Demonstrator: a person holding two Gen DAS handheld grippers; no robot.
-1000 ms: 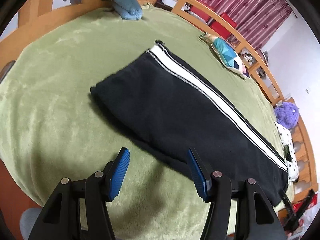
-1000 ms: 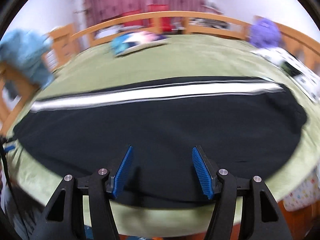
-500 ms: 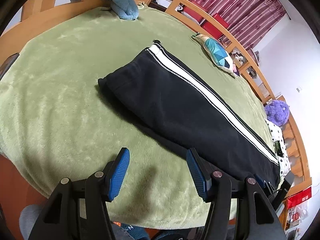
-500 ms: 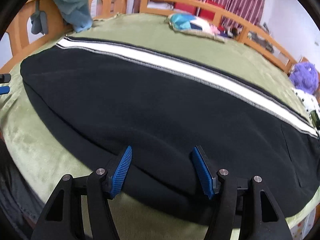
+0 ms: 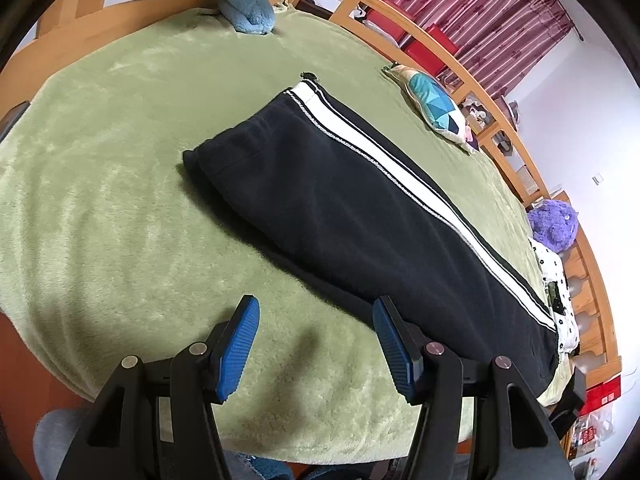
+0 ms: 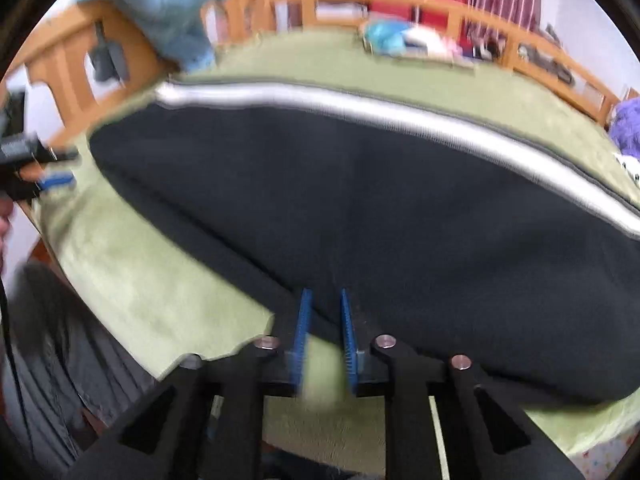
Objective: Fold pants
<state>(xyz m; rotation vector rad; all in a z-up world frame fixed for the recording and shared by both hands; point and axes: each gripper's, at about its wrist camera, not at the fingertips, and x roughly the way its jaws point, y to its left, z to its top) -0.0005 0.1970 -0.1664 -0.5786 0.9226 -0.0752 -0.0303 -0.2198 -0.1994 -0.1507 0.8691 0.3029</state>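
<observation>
Bed (image 5: 104,184), green plush cover, wooden rails, striped curtain behind. We list black pants (image 5: 360,216) with a white side stripe, folded lengthwise, lying diagonally across the cover.

Left view alone gives us the patterned cushion (image 5: 434,108), purple plush toy (image 5: 554,224) and blue towel (image 5: 248,4) sharply; the right view is motion-blurred but shows the pants' near edge close up.

Left gripper (image 5: 316,344): fingers spread wide, holding nothing, above bare cover, its right finger just beside the pants' near edge.

Right gripper (image 6: 324,336): fingers nearly closed at the near hem; whether fabric is pinched we cannot tell.

Half a second ago the right fingers stood wide apart.
</observation>
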